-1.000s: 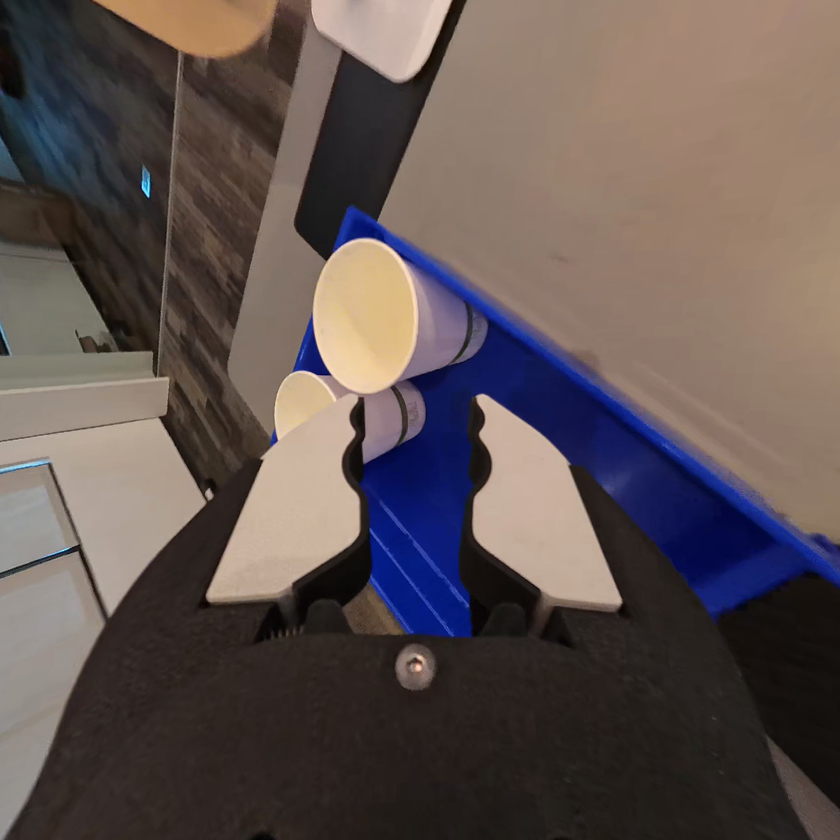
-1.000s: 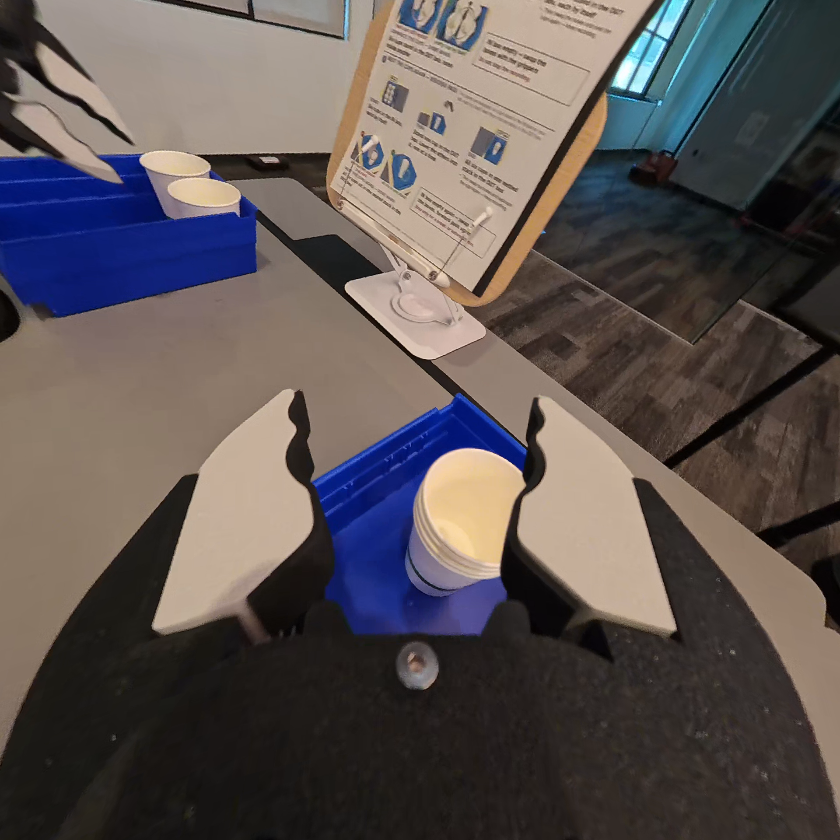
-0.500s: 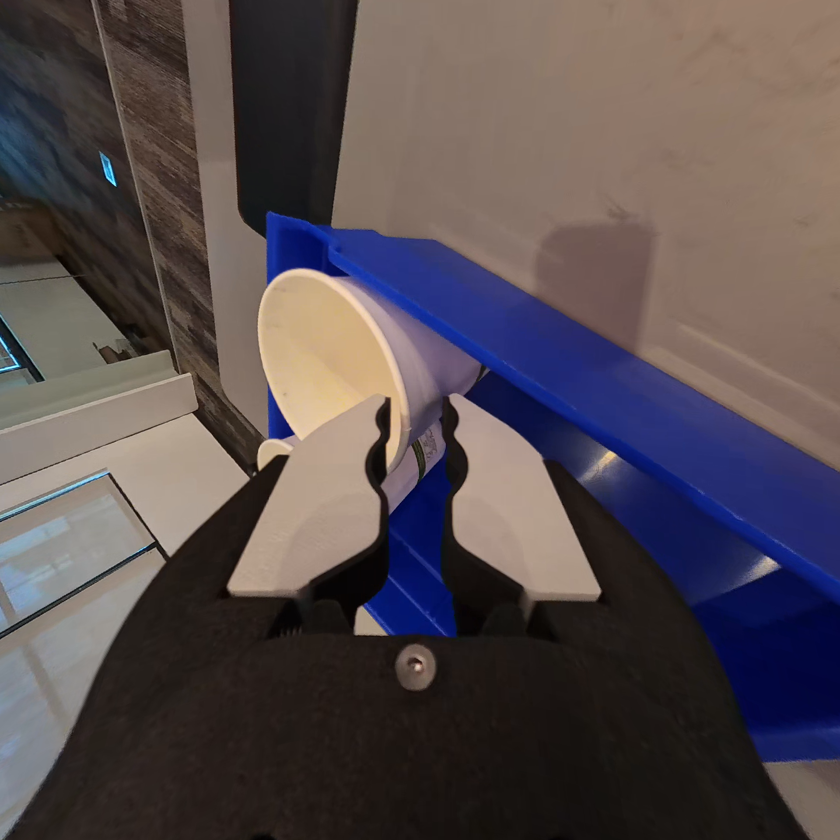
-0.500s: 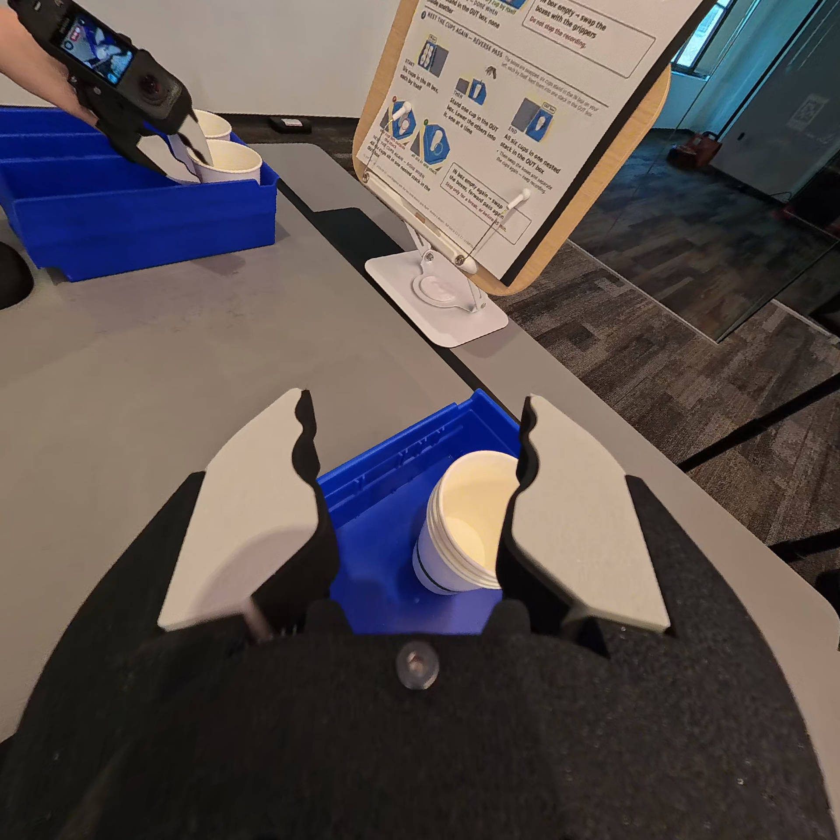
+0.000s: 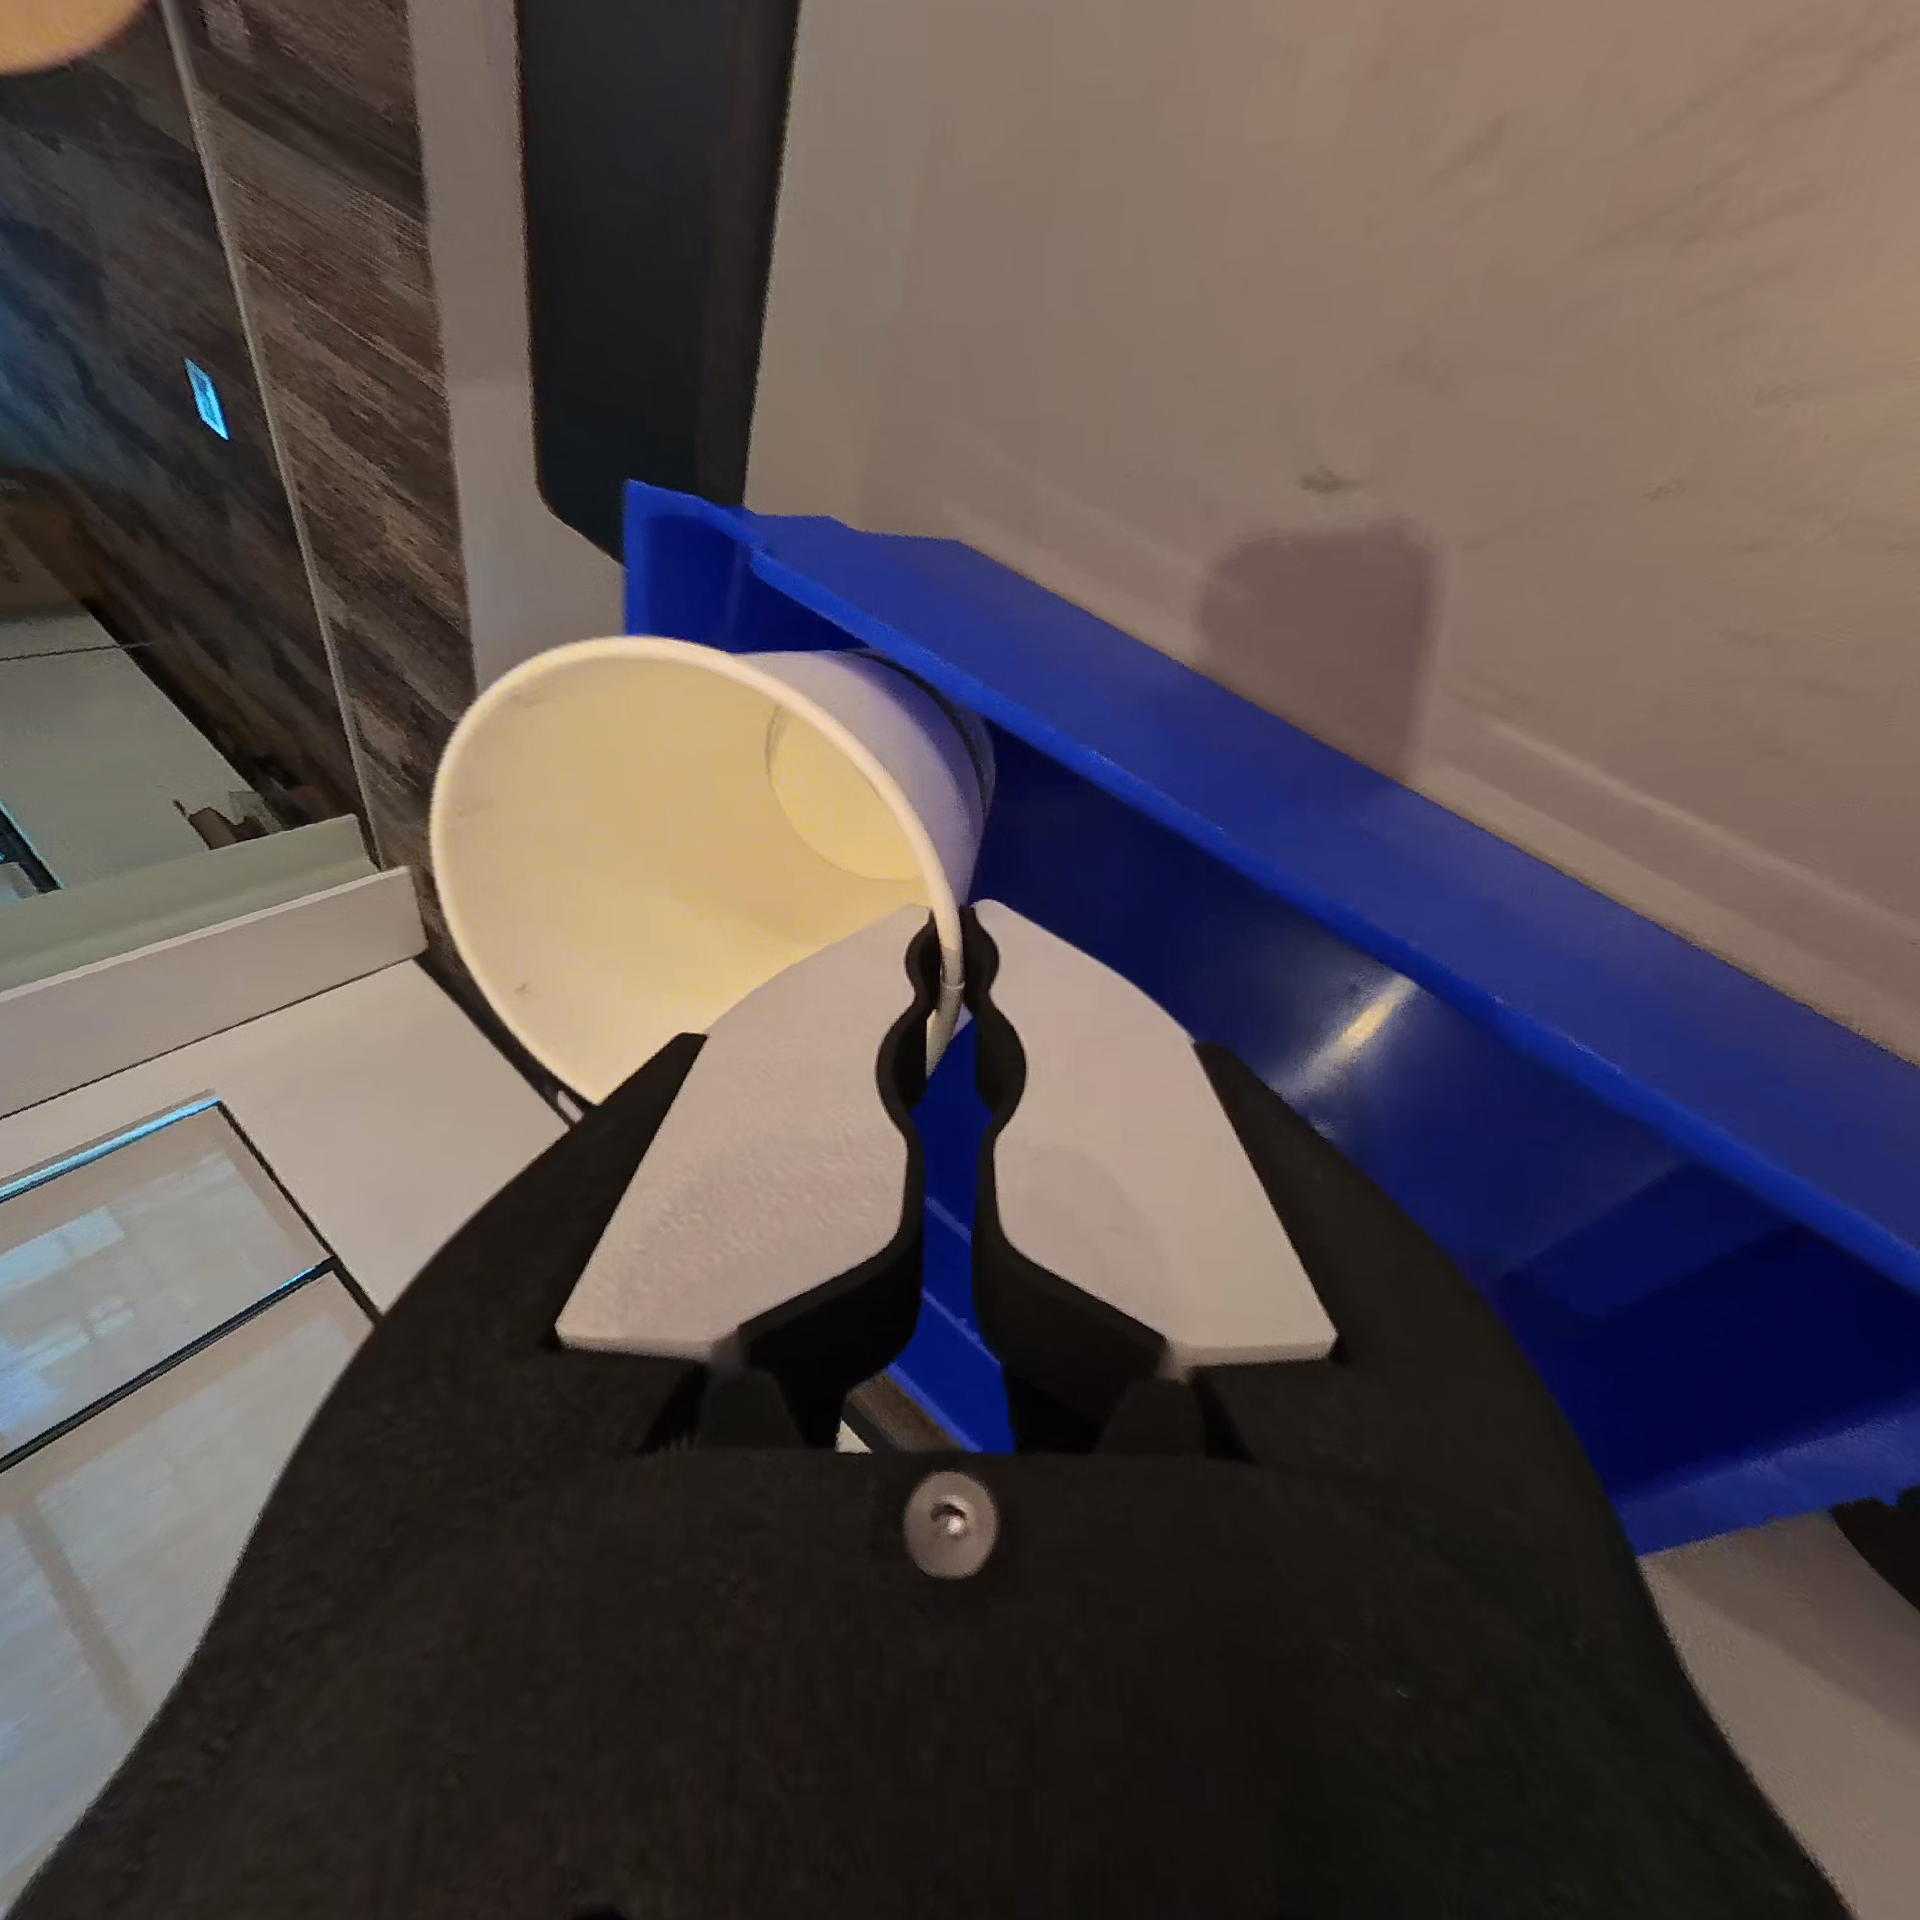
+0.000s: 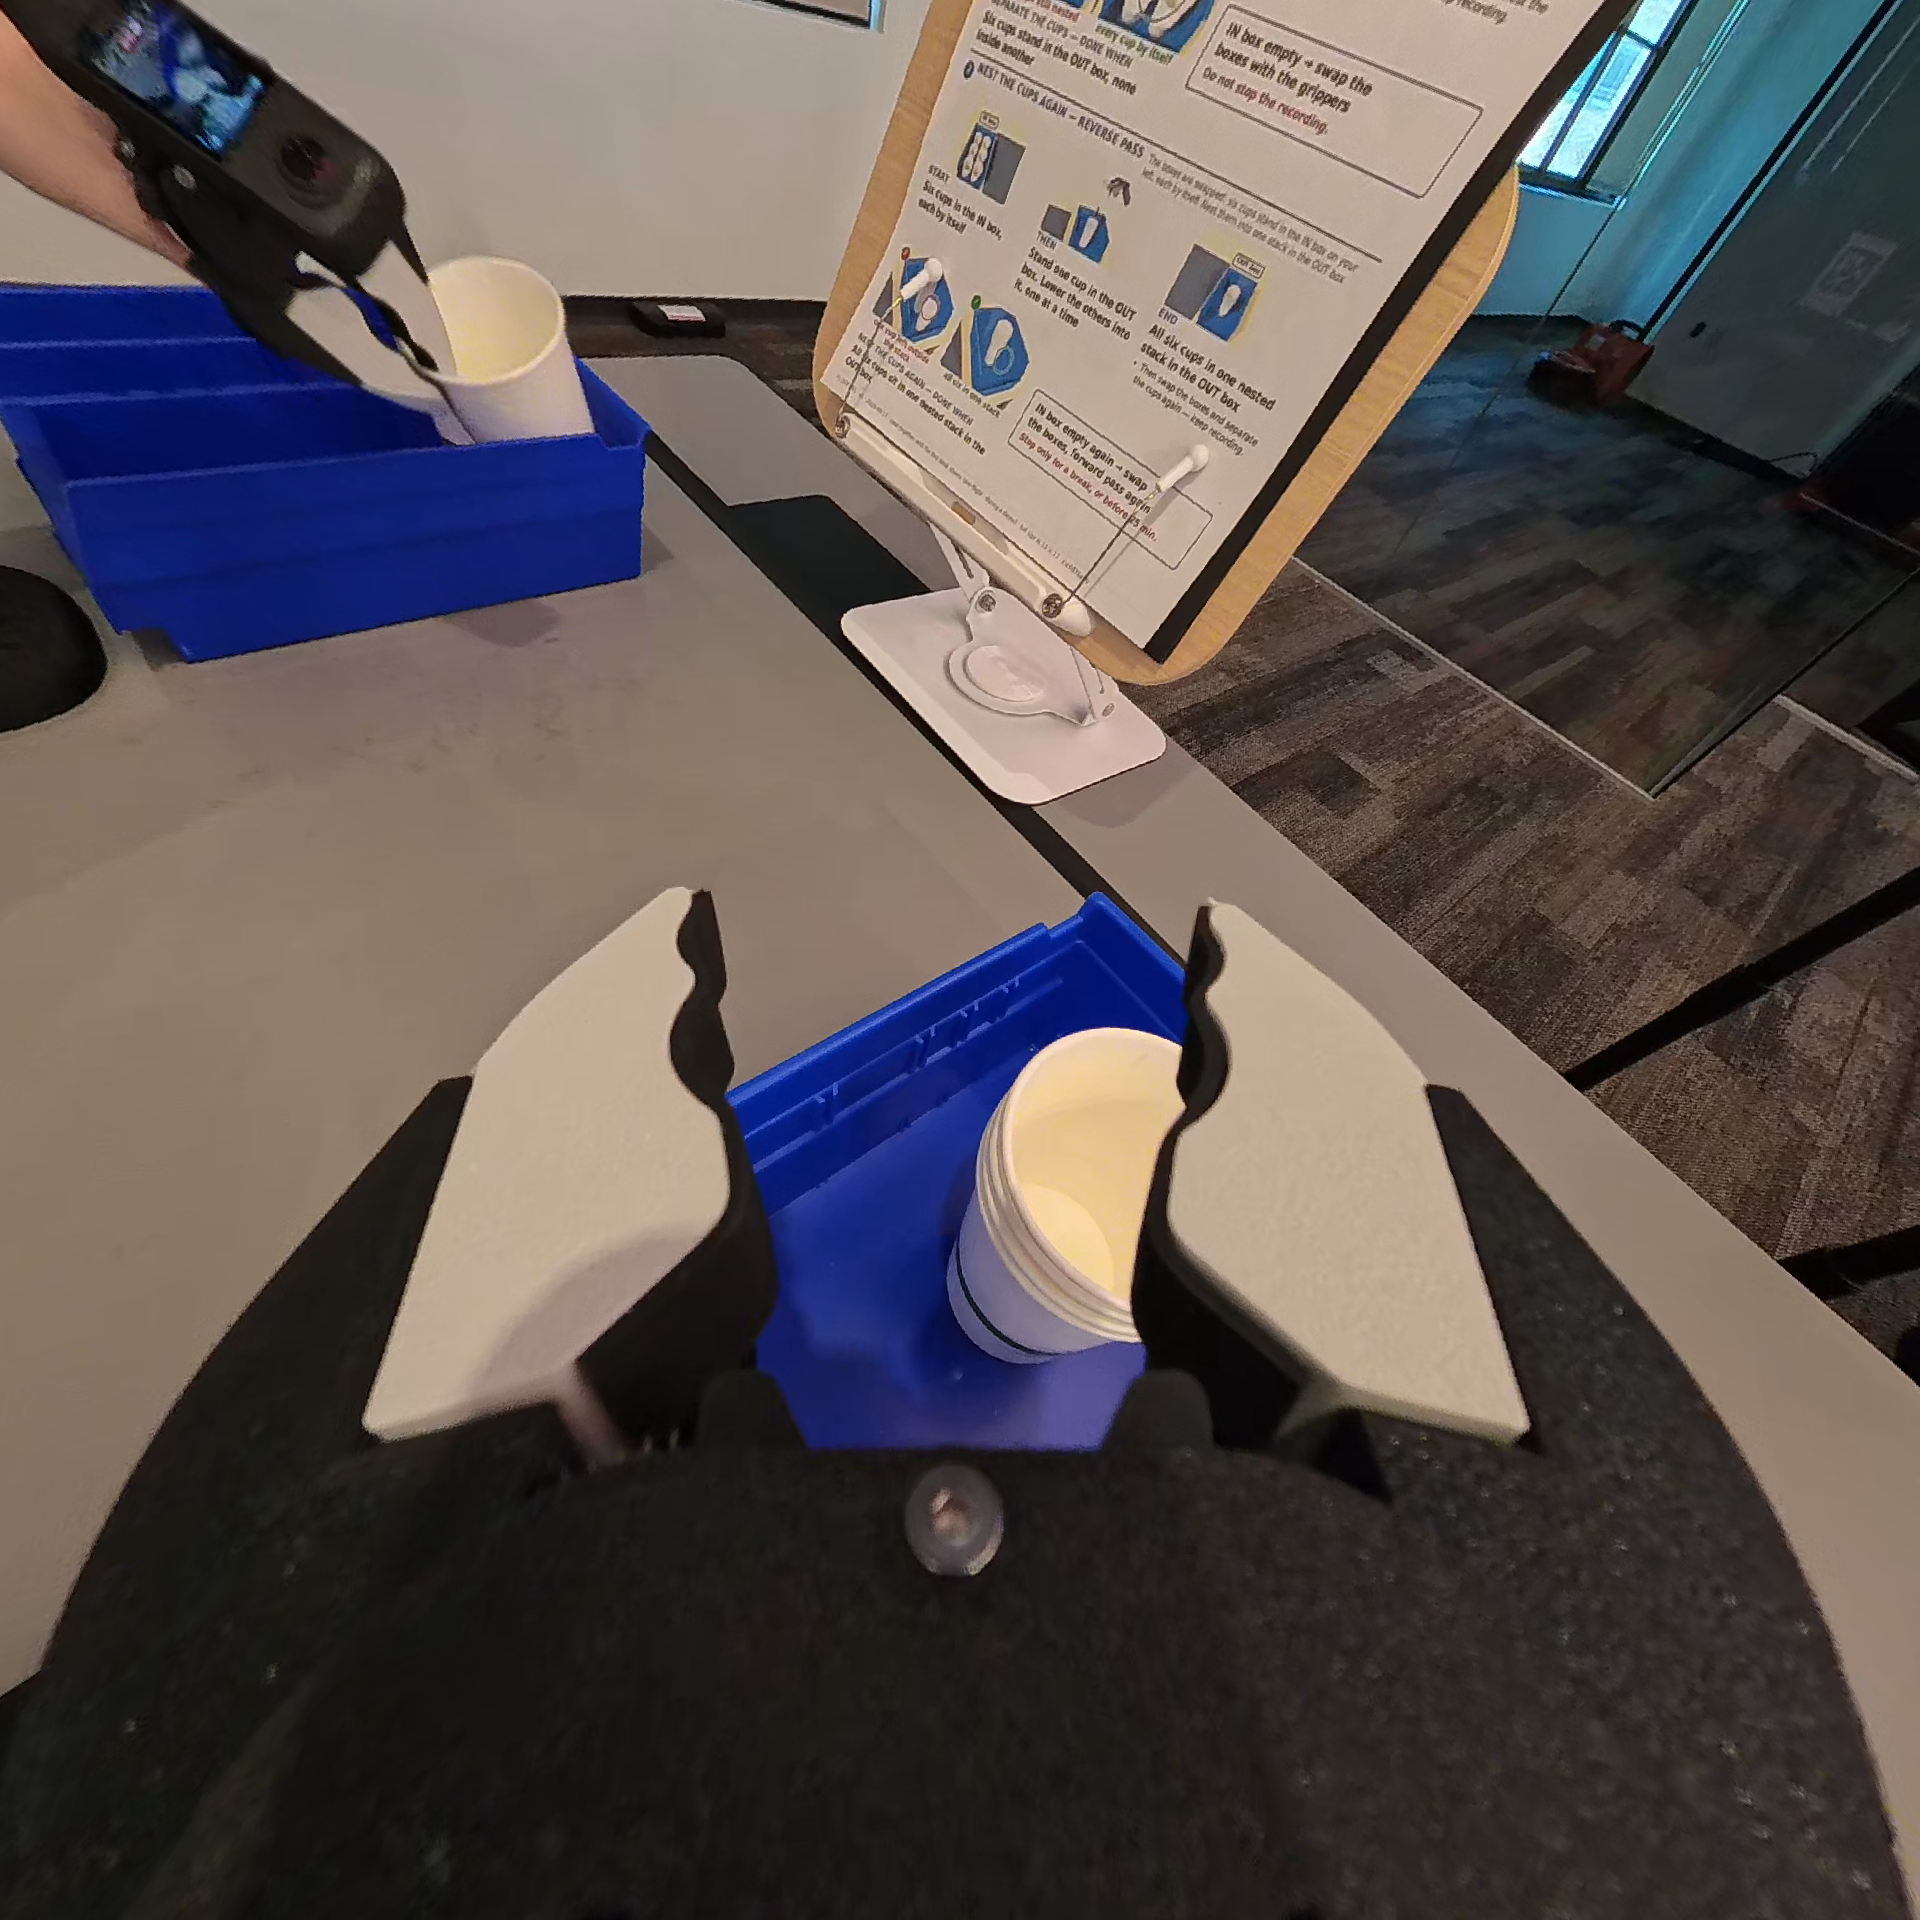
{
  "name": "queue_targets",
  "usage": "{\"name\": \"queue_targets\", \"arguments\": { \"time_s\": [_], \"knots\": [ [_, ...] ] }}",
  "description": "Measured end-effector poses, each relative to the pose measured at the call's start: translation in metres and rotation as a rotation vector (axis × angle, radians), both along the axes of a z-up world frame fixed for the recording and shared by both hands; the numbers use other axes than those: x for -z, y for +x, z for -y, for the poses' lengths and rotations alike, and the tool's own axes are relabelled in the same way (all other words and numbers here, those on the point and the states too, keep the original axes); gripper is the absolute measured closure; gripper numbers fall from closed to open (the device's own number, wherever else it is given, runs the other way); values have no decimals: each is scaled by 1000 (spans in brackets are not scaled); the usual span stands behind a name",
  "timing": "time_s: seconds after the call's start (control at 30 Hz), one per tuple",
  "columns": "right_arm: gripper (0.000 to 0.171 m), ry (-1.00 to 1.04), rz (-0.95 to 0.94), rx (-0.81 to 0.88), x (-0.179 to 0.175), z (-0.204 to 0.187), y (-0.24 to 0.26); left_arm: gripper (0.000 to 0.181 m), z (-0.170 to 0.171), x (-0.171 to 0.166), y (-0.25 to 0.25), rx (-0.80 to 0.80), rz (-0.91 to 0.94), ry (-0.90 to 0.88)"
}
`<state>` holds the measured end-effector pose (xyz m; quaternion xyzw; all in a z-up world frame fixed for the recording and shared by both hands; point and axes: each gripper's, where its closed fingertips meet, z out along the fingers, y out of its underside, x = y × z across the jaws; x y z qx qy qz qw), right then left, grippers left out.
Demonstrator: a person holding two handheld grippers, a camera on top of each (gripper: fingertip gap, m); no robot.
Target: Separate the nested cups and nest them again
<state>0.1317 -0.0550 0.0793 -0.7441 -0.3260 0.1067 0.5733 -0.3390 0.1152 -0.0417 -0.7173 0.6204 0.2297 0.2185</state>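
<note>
Grey table (image 6: pixel 416 831); cup (image 5: pixel 665 862) in left hand-held gripper (image 5: pixel 951 971)

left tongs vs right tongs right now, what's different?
Left tongs are shut on a single cup's rim, one finger inside, one outside; right tongs are open and empty. Left works at the far blue bin; right hangs over the cup stack in the near bin. Both share grey pads on black bodies.

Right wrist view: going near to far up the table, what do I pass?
right gripper → nested cup stack in the near blue bin → white stand base of the instruction board → far blue bin → single cup pinched by the left gripper
</note>
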Motion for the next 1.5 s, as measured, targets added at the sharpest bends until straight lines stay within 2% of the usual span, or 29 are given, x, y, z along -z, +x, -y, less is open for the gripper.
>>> {"name": "queue_targets", "arguments": {
  "time_s": [0.27, 0.37, 0.47, 0.67, 0.87, 1.17, 1.5],
  "knots": [
    [87, 8, 34, -15, -2, -2, -12, 179, 20, -80, 32, 91, 54, 103],
    [87, 36, 50, -65, -6, -3, -30, 179, 48, -108, 66, 174, 157, 86],
    [86, 93, 36, -218, -15, 1, -70, 179, 90, -123, 113, 306, 278, 16],
    [82, 83, -58, -617, -20, 30, -166, 179, 182, -122, 188, 594, 287, -120],
    [77, 57, -94, -720, -13, 33, -199, 179, 237, -115, 222, 757, 242, -177],
    [78, -30, -48, -866, 9, 51, -217, 179, 262, -109, 237, 839, 201, -176],
    [87, -51, -60, -968, 10, 65, -222, 179, 267, -107, 239, 855, 191, -179]
  ]
}}
